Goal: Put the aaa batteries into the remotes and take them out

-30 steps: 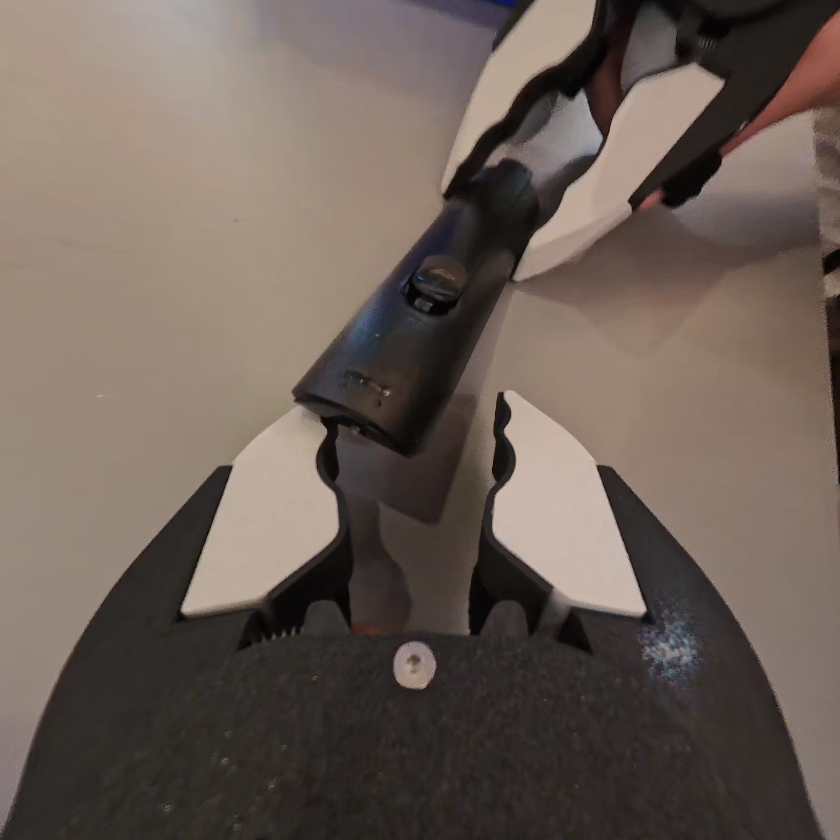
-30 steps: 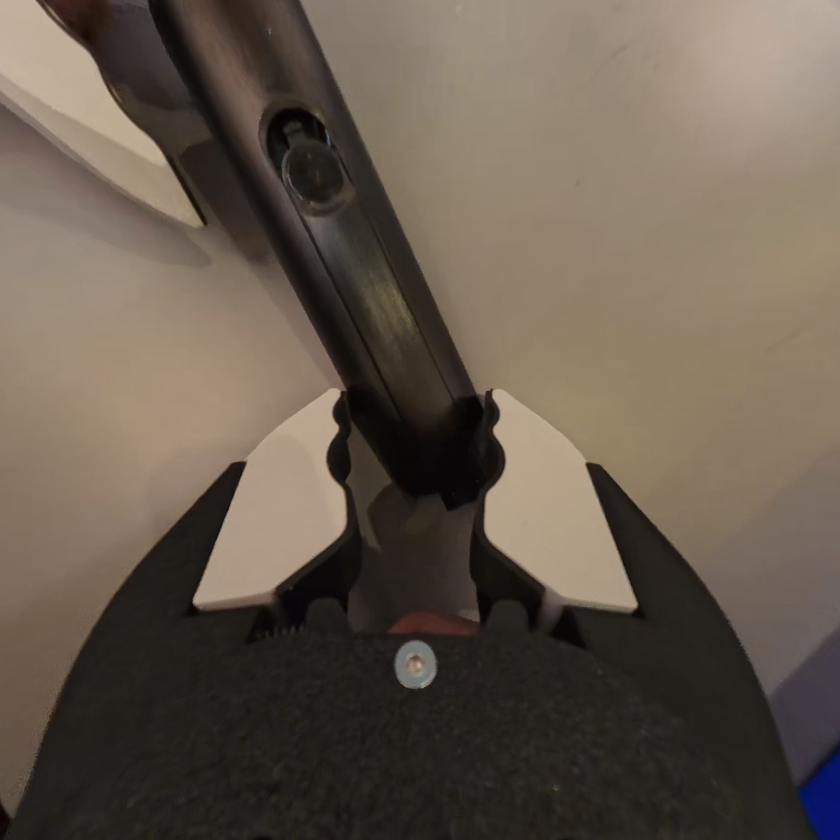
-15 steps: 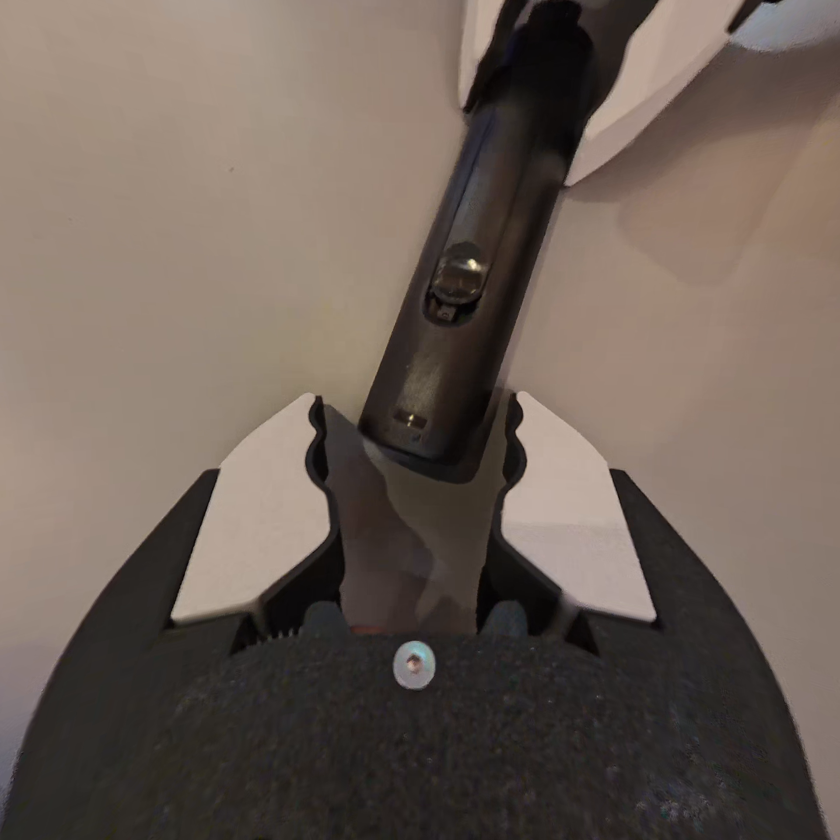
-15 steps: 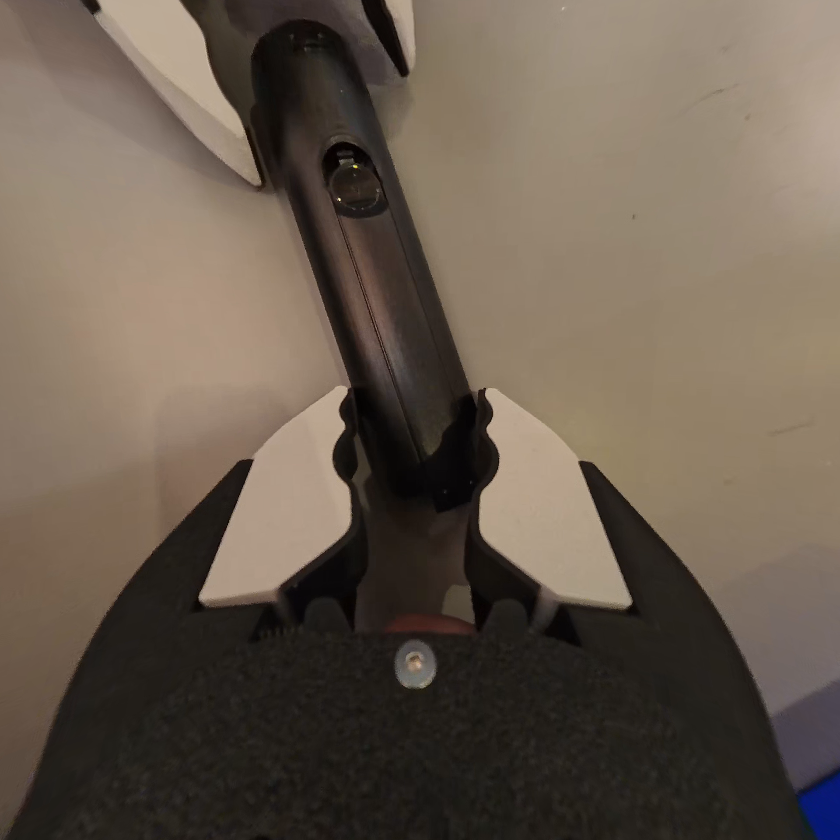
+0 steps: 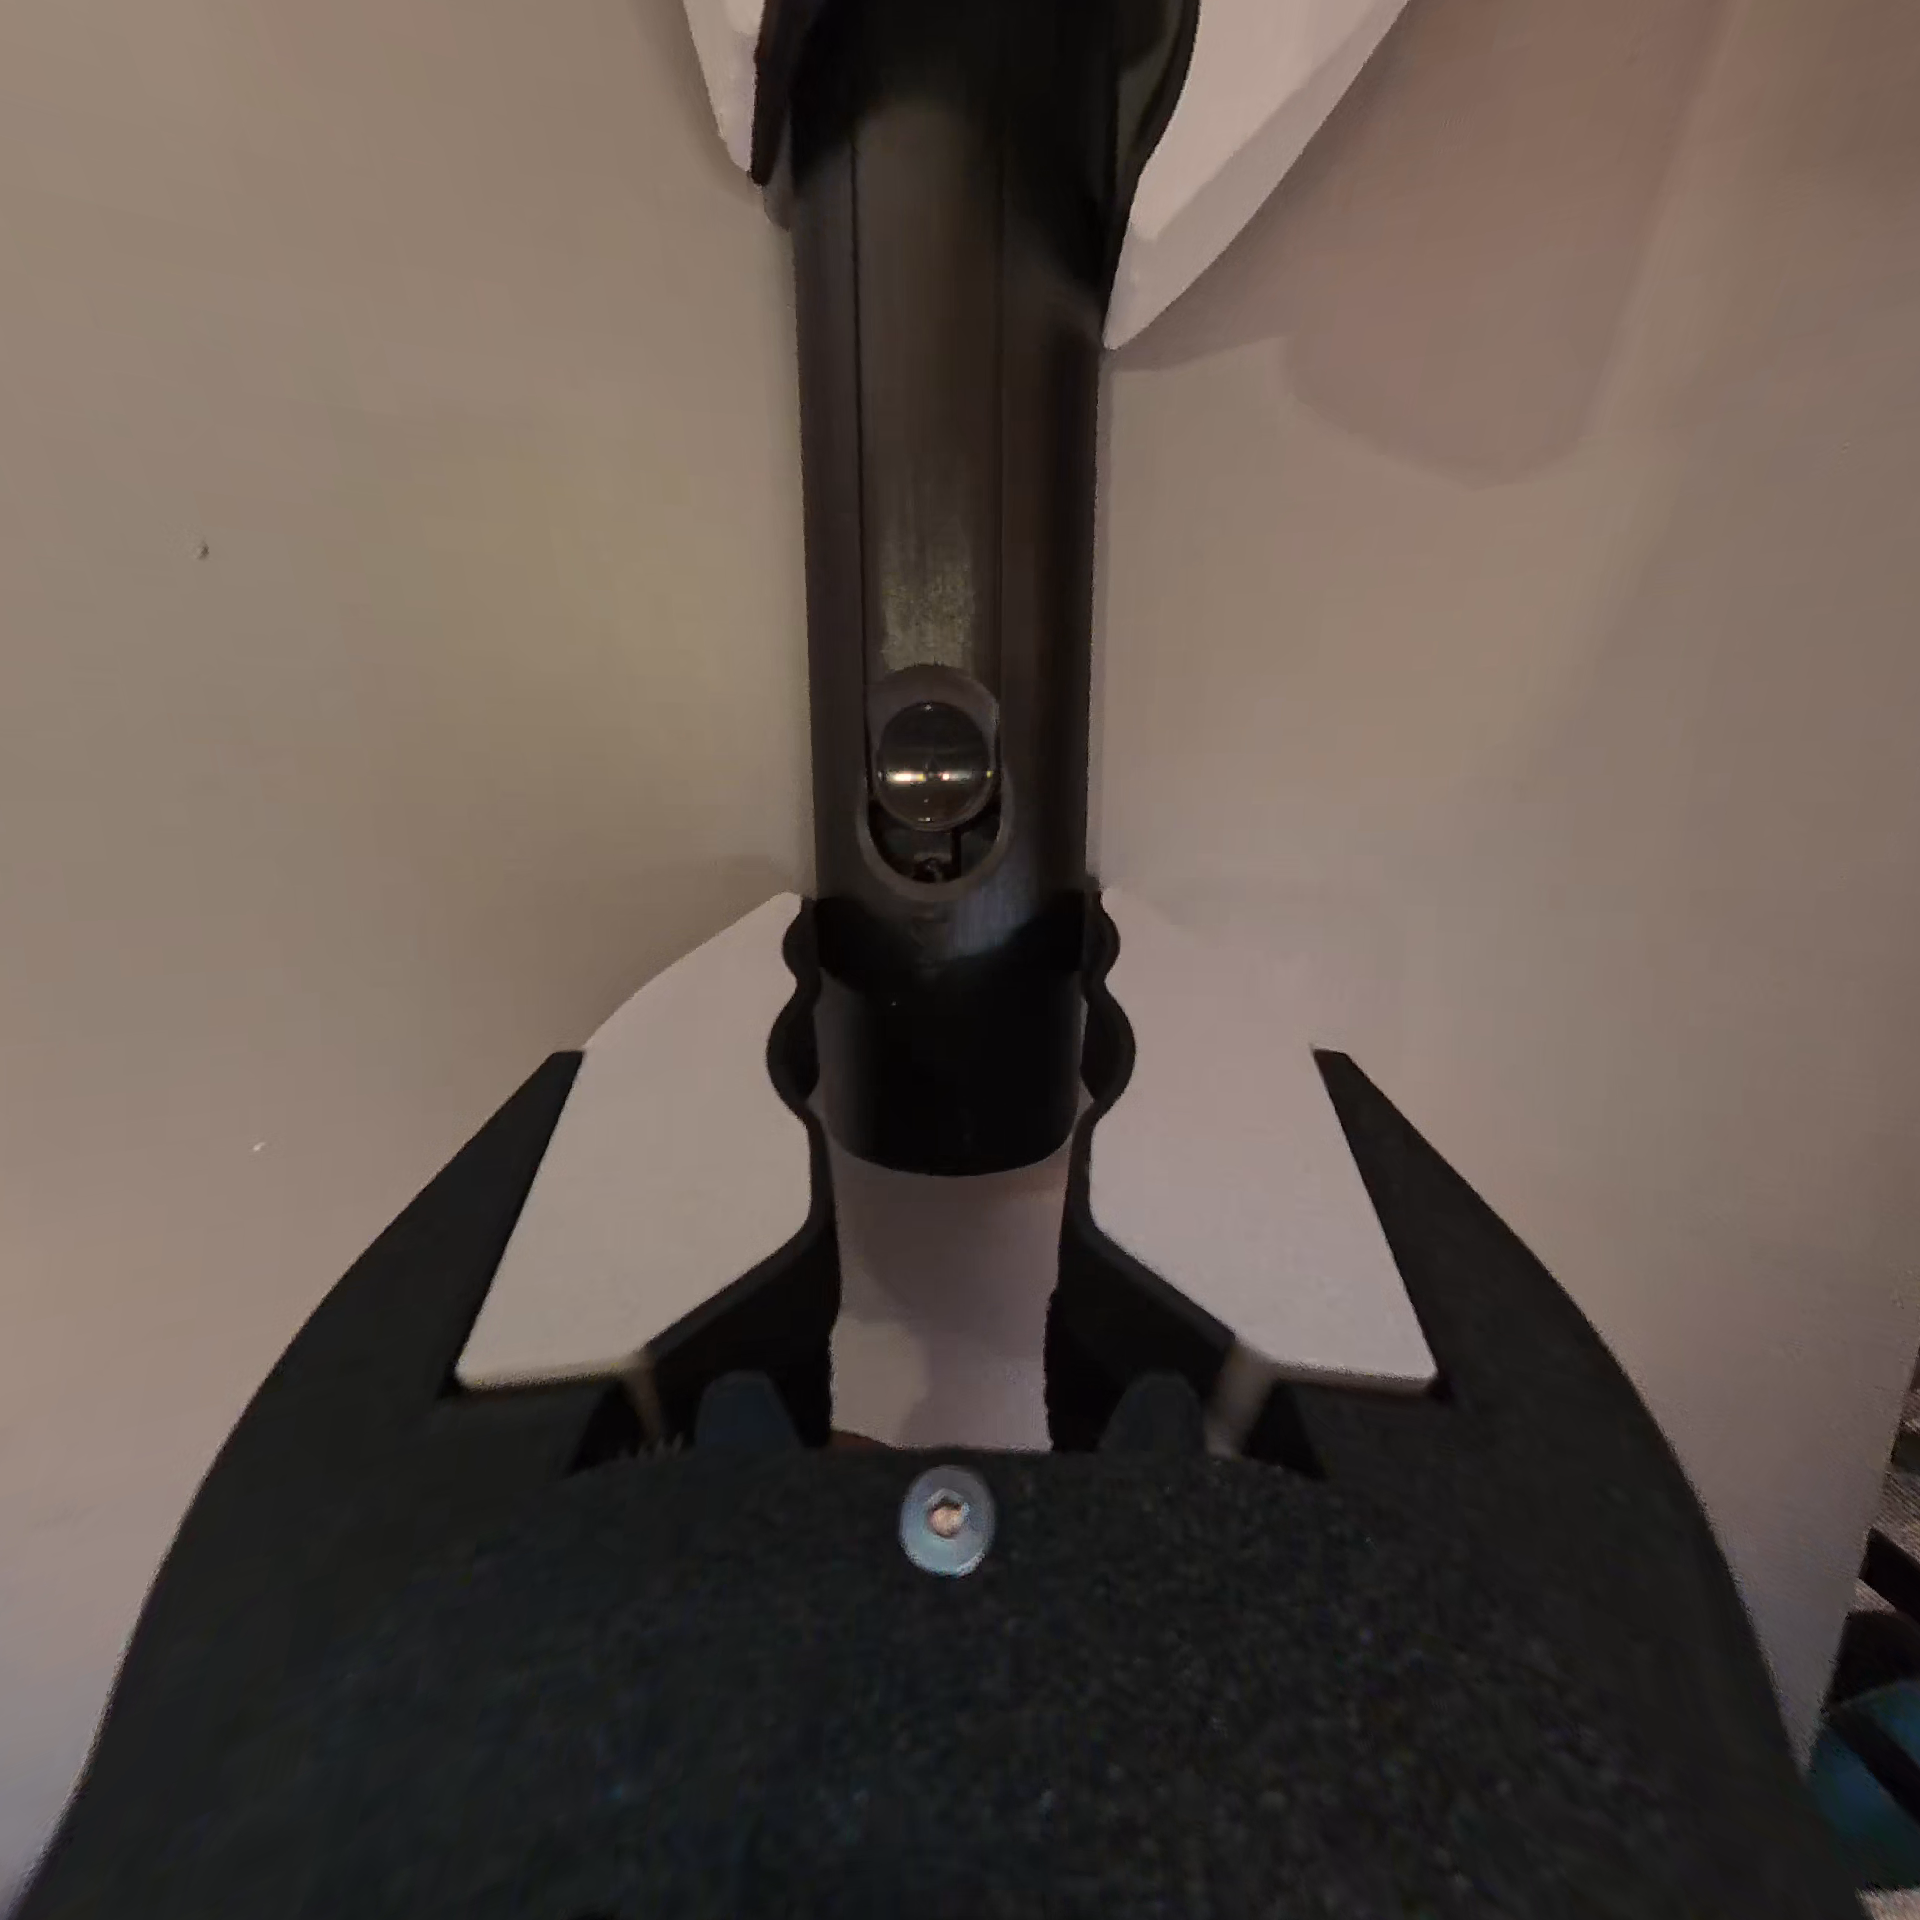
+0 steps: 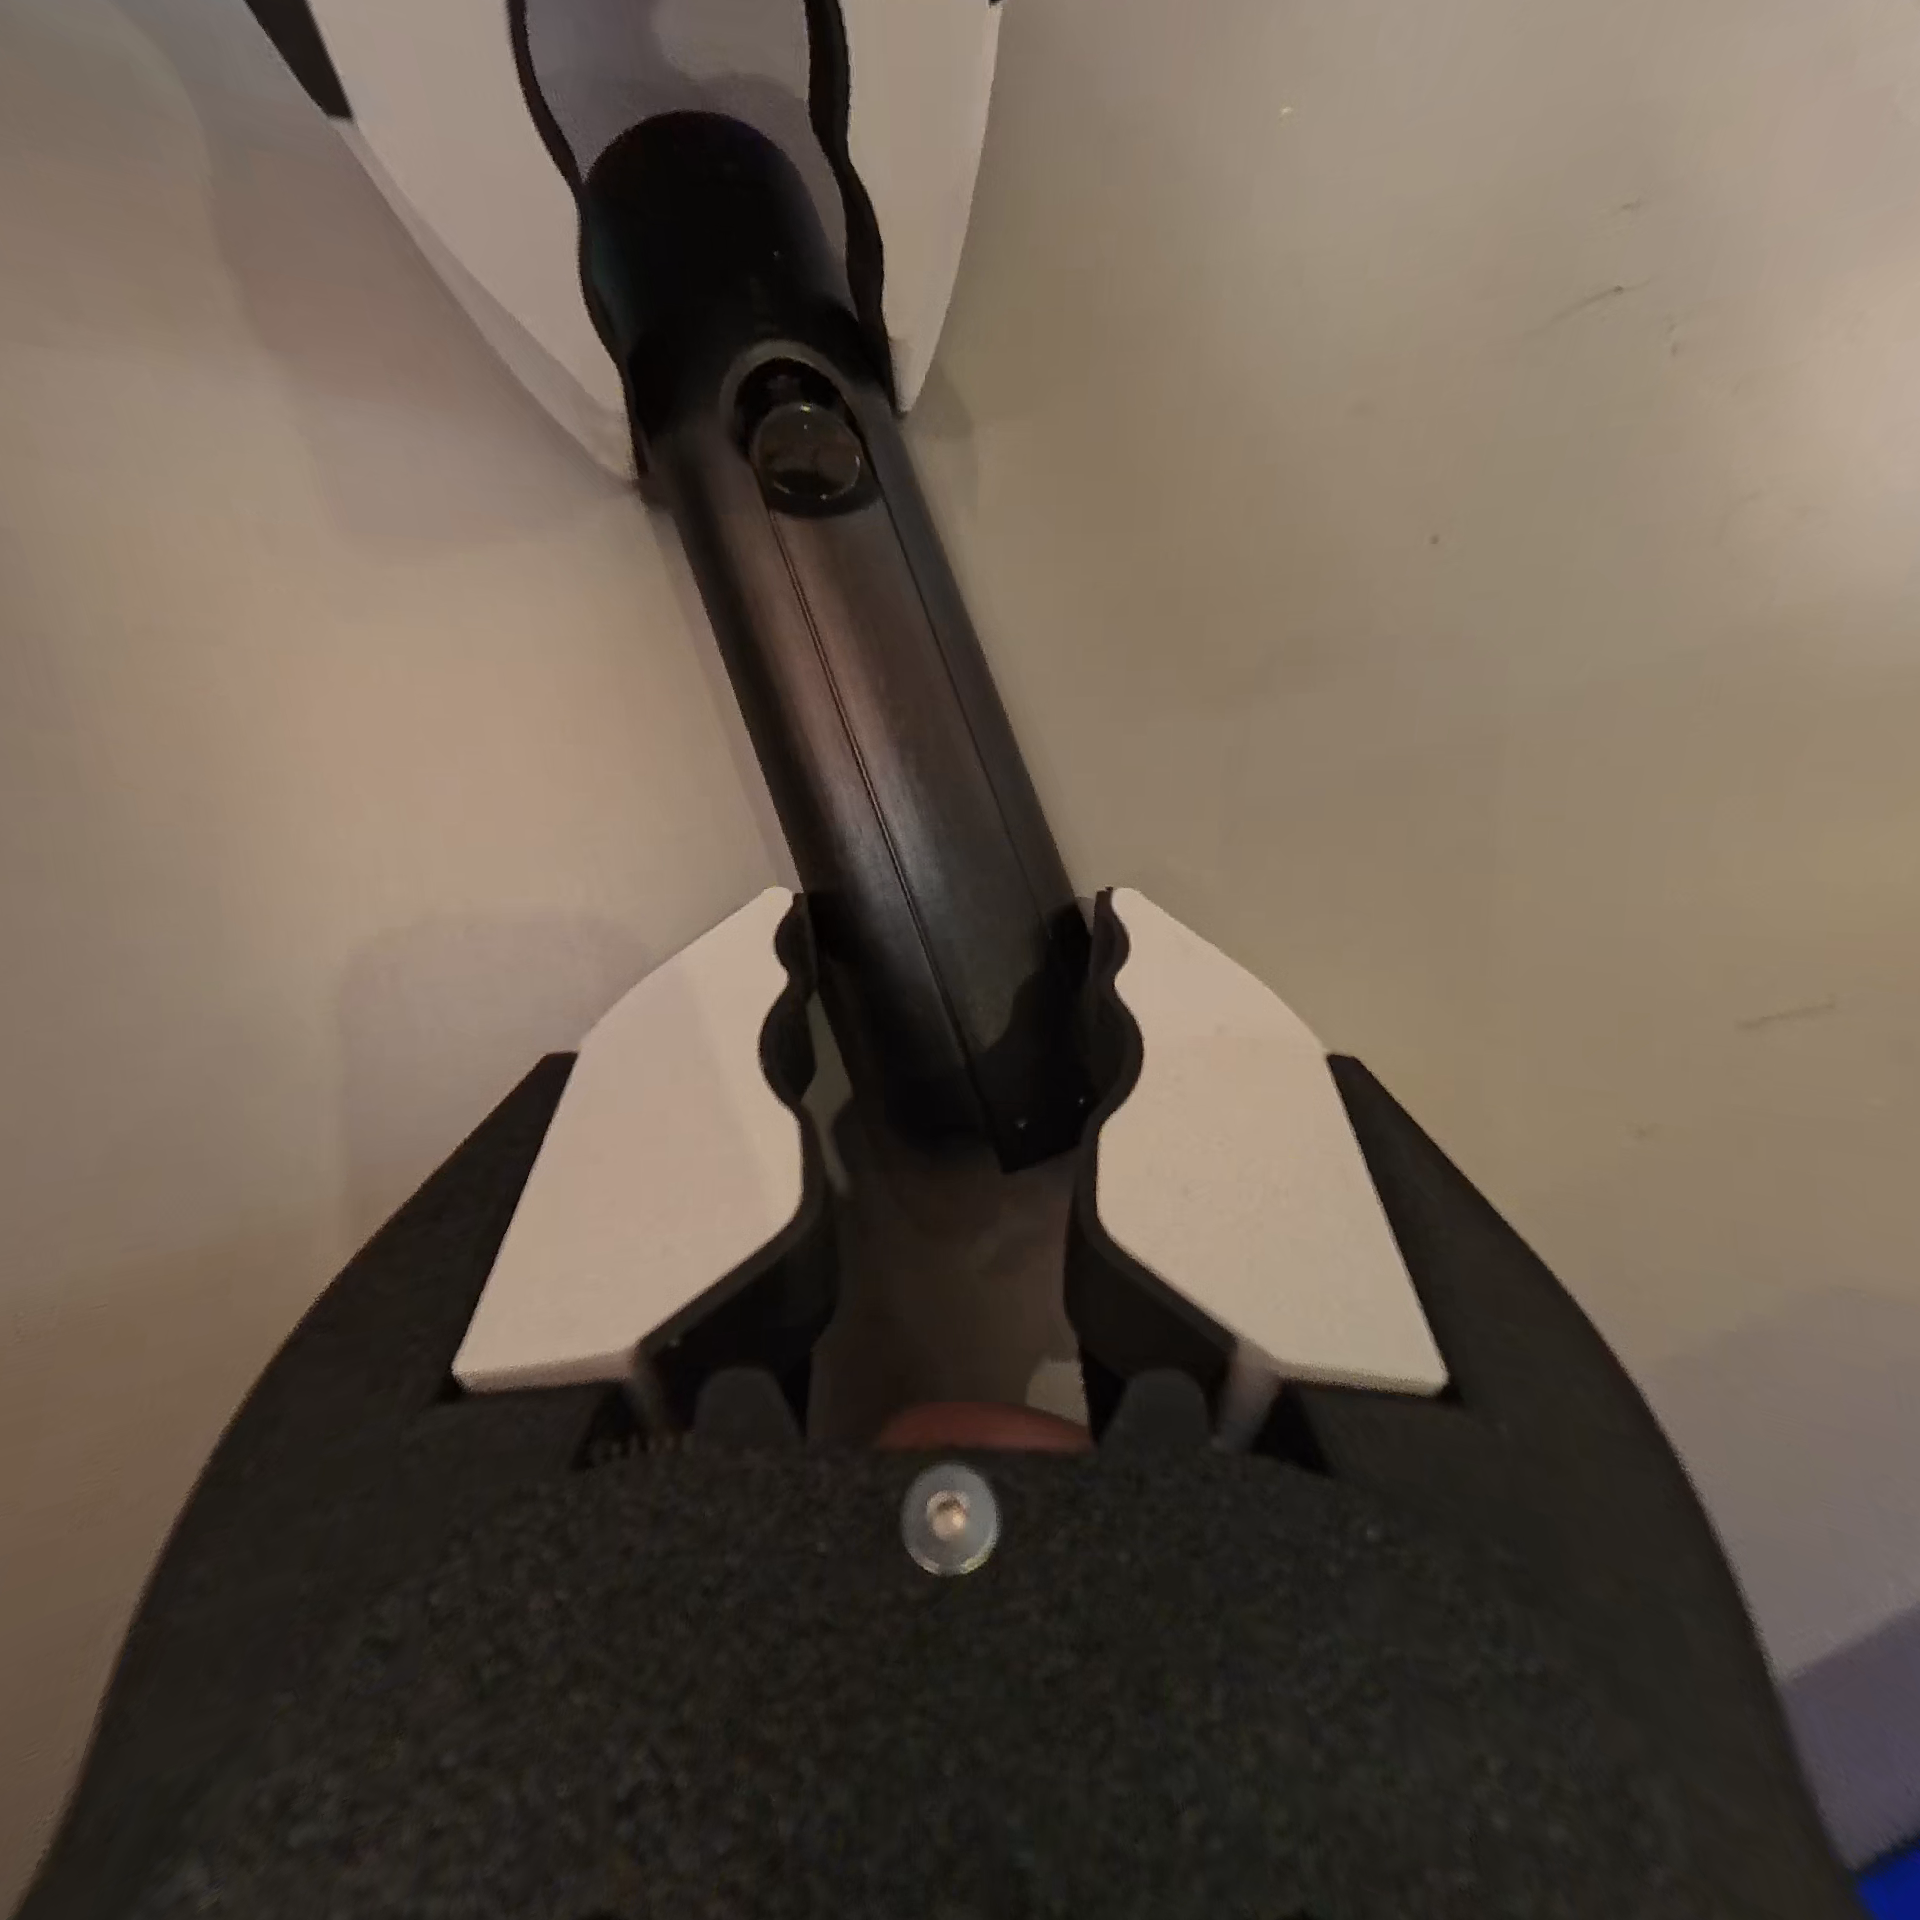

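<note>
Beige table (image 5: pixel 416 623), black remote (image 5: pixel 951 468) lengthwise between tools, left tool (image 5: pixel 951 997) and right tool (image 6: pixel 951 997) gripping opposite ends

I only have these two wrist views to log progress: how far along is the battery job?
Done: each end of the black remote is gripped, by the left hand-held gripper and the right hand-held gripper. In hand: the remote, back up, cover seemingly shut. Left: no batteries show, so whether any are loaded is unclear.

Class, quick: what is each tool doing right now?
Left tool: shut on one end of the black remote.
Right tool: shut on the remote's other end.
</note>
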### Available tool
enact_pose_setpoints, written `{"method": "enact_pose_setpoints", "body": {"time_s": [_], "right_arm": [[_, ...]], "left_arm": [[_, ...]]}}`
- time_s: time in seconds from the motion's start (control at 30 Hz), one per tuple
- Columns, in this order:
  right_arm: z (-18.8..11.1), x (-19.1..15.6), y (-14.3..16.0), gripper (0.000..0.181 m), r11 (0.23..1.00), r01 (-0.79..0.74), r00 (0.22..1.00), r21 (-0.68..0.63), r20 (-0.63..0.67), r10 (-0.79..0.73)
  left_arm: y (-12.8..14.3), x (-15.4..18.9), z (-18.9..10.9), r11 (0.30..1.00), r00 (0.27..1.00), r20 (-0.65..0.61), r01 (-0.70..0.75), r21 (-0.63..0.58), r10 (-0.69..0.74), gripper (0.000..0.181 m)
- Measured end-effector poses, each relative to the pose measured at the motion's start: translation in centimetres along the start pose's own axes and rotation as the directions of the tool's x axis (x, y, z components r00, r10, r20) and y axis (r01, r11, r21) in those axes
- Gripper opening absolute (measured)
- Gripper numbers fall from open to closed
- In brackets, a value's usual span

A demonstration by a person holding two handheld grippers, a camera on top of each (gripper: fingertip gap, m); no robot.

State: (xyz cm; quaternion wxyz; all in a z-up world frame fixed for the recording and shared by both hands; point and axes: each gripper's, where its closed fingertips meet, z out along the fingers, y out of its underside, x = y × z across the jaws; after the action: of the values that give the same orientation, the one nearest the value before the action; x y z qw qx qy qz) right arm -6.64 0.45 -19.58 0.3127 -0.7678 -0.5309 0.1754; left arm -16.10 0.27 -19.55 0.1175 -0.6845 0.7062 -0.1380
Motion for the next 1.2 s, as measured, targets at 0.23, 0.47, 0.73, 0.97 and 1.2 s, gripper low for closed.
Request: {"method": "enact_pose_setpoints", "body": {"time_s": [0.23, 0.47, 0.73, 0.97, 1.2], "right_arm": [[-3.3, 1.8, -0.5, 0.069, 0.977, -0.159, 0.974, 0.14, -0.141, 0.178], [-3.4, 1.4, 0.1, 0.074, 0.872, -0.415, 0.872, 0.258, -0.161, 0.462], [-2.2, 2.4, 0.0, 0.076, 0.805, -0.542, 0.805, 0.242, -0.124, 0.579], [-1.9, 2.2, -0.8, 0.074, 0.775, -0.569, 0.789, 0.277, -0.084, 0.609], [-1.5, 1.9, -0.9, 0.08, 0.801, -0.541, 0.804, 0.255, -0.122, 0.582]], "left_arm": [[-0.7, 0.3, 0.0, 0.988, 0.989, 0.143, 0.018, 0.155, -0.041, 0.048], [-1.7, 0.0, -1.0, 0.929, 0.957, 0.229, 0.088, 0.358, -0.179, 0.047], [-1.5, 0.4, -0.6, 0.905, 0.945, 0.223, 0.135, 0.404, -0.24, 0.047], [-1.6, 0.4, -0.5, 0.902, 0.943, 0.216, 0.147, 0.406, -0.252, 0.047], [-1.9, 0.4, -0.5, 0.898, 0.942, 0.216, 0.149, 0.414, -0.256, 0.047]]}}
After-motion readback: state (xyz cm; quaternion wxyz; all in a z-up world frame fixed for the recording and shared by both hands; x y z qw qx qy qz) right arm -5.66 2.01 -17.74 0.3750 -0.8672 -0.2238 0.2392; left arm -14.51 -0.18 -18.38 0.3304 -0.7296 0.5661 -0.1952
